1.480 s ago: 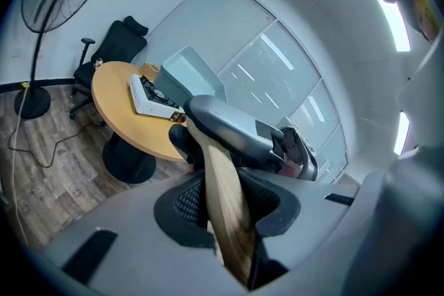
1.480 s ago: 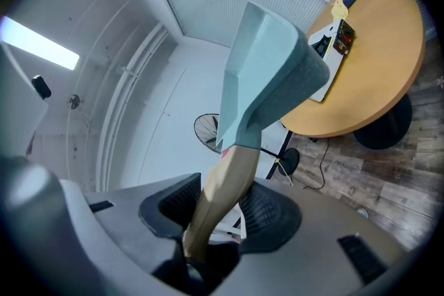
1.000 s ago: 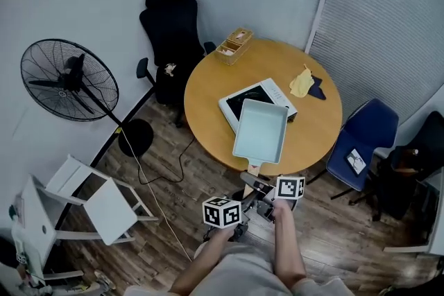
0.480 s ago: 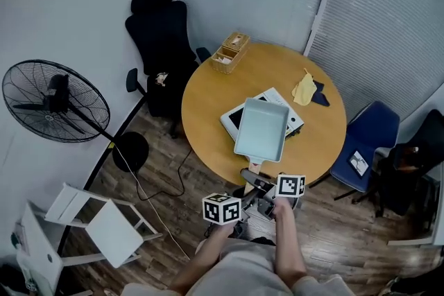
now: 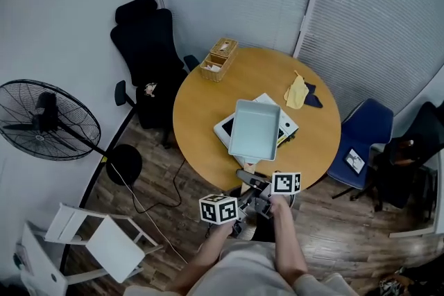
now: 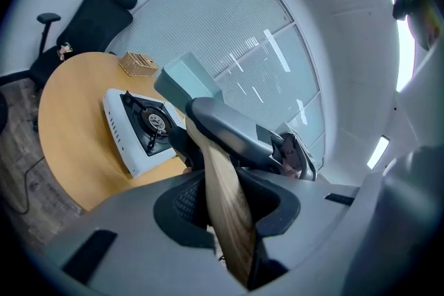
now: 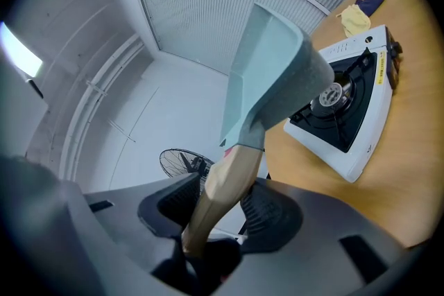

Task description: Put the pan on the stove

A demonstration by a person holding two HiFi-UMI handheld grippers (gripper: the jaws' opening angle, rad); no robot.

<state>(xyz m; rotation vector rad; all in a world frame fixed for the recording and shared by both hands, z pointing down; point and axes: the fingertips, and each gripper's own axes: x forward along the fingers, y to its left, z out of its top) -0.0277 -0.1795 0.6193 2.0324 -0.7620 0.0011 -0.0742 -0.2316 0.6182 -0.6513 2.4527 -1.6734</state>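
Nearest the person, the left tool (image 6: pixel 223 206) is clamped on the end of the light wooden handle (image 7: pixel 232 177), its jaws partway closed with both pads pressing the wood. Just ahead on the same handle, the right tool (image 7: pixel 220 211) grips it too, jaws set a little wider, so this hand is nearer the pan body. The pale blue-green rectangular pan (image 5: pixel 254 129) runs straight out from both tools, its long axis in line with the handle. It is held in the air, not yet set down. Below and beyond it, the white tabletop gas stove (image 5: pixel 222 129) lies askew on the round wooden table (image 5: pixel 208 100). Its black burner (image 7: pixel 335 95) lies ahead of and under the pan, so the coming move is likely forward and down.
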